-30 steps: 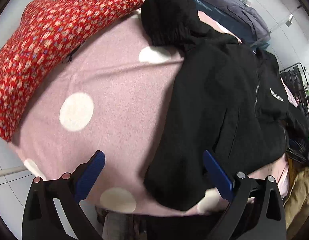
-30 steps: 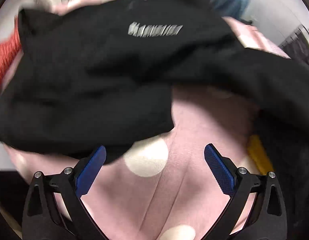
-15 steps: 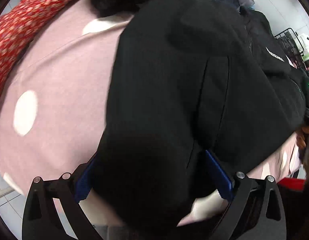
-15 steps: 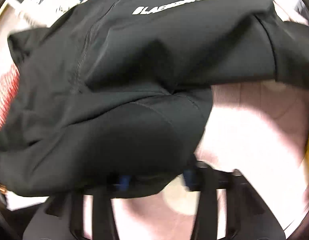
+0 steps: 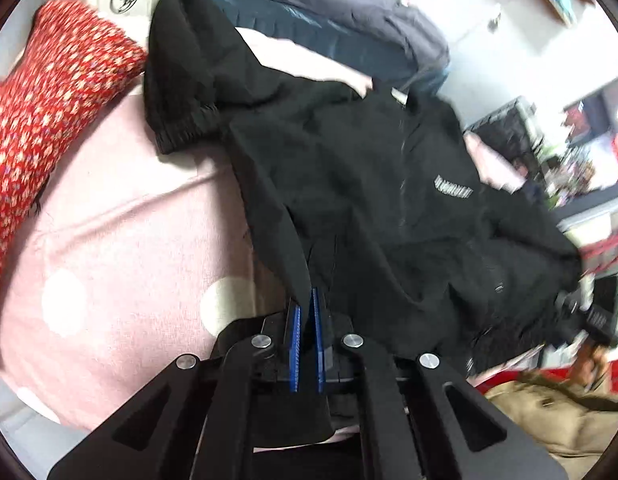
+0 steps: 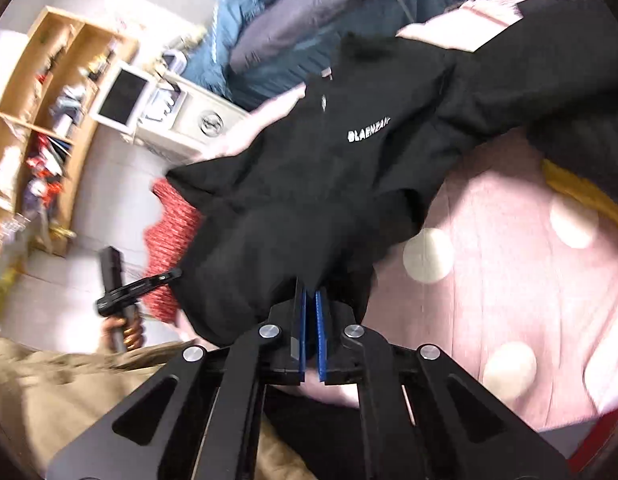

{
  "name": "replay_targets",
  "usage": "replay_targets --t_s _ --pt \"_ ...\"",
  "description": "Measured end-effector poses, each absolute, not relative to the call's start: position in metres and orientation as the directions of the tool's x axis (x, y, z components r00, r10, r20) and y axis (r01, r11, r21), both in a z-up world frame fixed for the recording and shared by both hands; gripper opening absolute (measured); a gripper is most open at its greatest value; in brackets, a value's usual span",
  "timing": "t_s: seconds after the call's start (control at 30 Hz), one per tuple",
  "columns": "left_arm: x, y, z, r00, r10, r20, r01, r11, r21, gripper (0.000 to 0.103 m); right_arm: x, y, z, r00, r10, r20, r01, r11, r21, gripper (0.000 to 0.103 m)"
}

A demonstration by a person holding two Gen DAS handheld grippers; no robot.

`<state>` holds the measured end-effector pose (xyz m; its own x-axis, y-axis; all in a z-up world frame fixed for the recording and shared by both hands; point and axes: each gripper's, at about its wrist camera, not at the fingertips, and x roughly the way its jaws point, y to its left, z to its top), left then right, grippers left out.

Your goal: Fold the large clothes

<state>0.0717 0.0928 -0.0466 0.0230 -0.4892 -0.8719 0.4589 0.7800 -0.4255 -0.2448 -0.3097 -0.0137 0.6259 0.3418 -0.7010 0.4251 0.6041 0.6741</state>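
A black jacket [image 5: 369,184] with a white chest logo lies on a pink bed cover with white dots [image 5: 121,240]. My left gripper [image 5: 306,300] is shut on the jacket's near hem and lifts it off the cover. My right gripper [image 6: 311,300] is shut on the other end of the same hem of the jacket [image 6: 309,184]. The jacket hangs stretched between the two. One sleeve [image 5: 177,80] trails toward the far left. The left gripper also shows in the right wrist view [image 6: 121,292].
A red floral cloth [image 5: 41,120] lies at the left edge of the bed. Dark blue and grey clothes [image 5: 341,12] are piled at the far side. A white cabinet [image 6: 189,120] and a wooden shelf [image 6: 41,120] stand beyond. Tan trousers [image 5: 557,424] are near me.
Both grippers were open over the hem one second ago. They have closed on the jacket's hem and raised it, pulling the jacket up off the cover.
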Motion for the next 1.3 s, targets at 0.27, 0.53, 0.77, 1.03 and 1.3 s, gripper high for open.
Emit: replay_targets --t_s 0.27,0.53,0.77,1.03,1.3 --pt "0.094 0.131 -0.096 -0.038 -0.462 -0.886 0.271 0.849 -0.454 0.087 -0.291 -0.288 -0.091 0.446 0.255 -0.858 0.733 0.445 0.514 0.059" --pt "0.09 0.2 -0.112 0.009 -0.46 -0.888 0.108 0.883 -0.457 0.096 -0.337 -0.275 -0.13 0.423 0.188 -0.886 0.84 0.283 0.462 0.077" --pt "0.058 0.176 -0.131 -0.043 -0.36 -0.932 0.339 0.872 -0.353 0.096 -0.304 -0.25 -0.165 0.275 0.133 -0.952 0.67 0.684 0.289 0.083" --pt "0.003 0.092 -0.183 -0.071 -0.191 -0.979 0.622 0.759 -0.194 0.08 -0.254 -0.207 -0.196 0.246 0.065 -0.967 0.44 0.881 0.172 0.04" --pt "0.015 0.106 -0.091 -0.127 -0.323 -0.938 0.651 0.686 -0.324 0.01 -0.31 -0.216 -0.108 0.39 0.419 -0.82 0.478 0.67 0.569 0.005"
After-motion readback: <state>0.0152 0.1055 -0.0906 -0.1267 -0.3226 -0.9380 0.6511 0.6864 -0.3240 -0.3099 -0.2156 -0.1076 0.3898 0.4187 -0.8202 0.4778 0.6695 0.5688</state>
